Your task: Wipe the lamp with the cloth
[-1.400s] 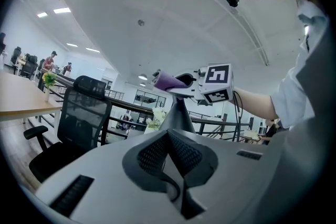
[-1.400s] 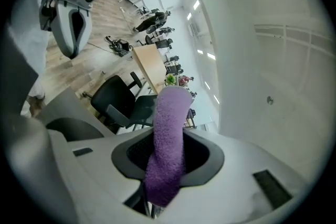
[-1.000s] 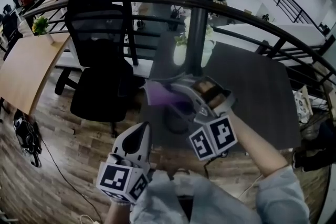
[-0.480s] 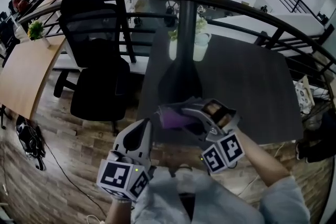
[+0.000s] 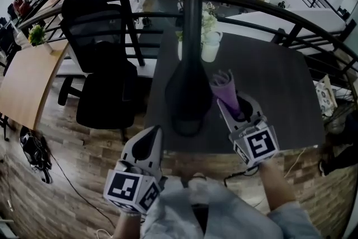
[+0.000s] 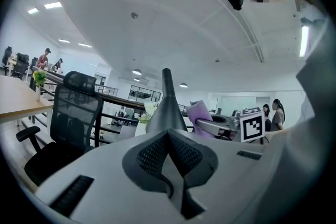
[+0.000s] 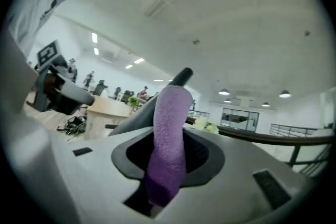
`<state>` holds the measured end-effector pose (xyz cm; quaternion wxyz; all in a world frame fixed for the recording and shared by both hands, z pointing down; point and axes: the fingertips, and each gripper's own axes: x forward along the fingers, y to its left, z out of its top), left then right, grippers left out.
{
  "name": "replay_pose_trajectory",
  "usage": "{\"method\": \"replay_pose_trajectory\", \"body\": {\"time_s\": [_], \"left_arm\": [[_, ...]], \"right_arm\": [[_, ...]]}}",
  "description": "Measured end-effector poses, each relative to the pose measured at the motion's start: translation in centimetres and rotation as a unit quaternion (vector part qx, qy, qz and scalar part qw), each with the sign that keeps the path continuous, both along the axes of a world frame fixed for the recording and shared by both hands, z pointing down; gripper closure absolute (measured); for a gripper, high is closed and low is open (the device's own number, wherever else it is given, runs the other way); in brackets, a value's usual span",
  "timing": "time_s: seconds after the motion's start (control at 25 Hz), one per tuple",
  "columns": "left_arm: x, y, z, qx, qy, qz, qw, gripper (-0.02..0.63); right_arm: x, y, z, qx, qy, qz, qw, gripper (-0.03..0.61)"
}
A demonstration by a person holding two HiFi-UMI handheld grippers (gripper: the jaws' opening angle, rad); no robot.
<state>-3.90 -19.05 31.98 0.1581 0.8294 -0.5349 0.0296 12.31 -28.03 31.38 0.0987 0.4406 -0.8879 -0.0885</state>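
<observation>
A black lamp [image 5: 188, 89] with a flared base and a tall thin stem stands on the dark table [image 5: 279, 92]. My right gripper [image 5: 226, 102] is shut on a rolled purple cloth [image 5: 225, 91], which sticks up just right of the lamp's base, close to it. In the right gripper view the cloth [image 7: 168, 139] rises between the jaws, with the lamp [image 7: 137, 117] behind it. My left gripper [image 5: 153, 136] hangs shut and empty at the table's near edge, left of the lamp. Its view shows the lamp [image 6: 167, 107] and the cloth [image 6: 199, 113] ahead.
A black office chair [image 5: 103, 64] stands left of the table. A white pot of flowers [image 5: 210, 42] sits behind the lamp. A curved black railing [image 5: 251, 3] runs across the back. A wooden desk [image 5: 22, 81] lies far left.
My right gripper has carried the cloth from in front of the lamp's base round to its right side, and it now points up. The left gripper has stayed put.
</observation>
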Motion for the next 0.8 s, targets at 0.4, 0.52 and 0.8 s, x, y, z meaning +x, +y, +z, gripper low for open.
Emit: {"method": "replay_pose_trajectory", "body": {"time_s": [0.4, 0.52, 0.8], "left_arm": [[-0.4, 0.1, -0.6, 0.023, -0.003, -0.007, 0.9997, 0.601], [-0.4, 0.1, -0.5, 0.023, -0.006, -0.008, 0.9997, 0.602], [-0.4, 0.0, -1.0, 0.030, -0.006, -0.005, 0.9995, 0.601]], "right_arm": [[-1.4, -1.1, 1.6, -0.033, -0.084, 0.030, 0.995, 0.456], [-2.0, 0.6, 1.6, -0.031, -0.086, 0.021, 0.996, 0.456], [-6.0, 4.1, 2.1, -0.011, -0.045, -0.030, 0.998, 0.456]]}}
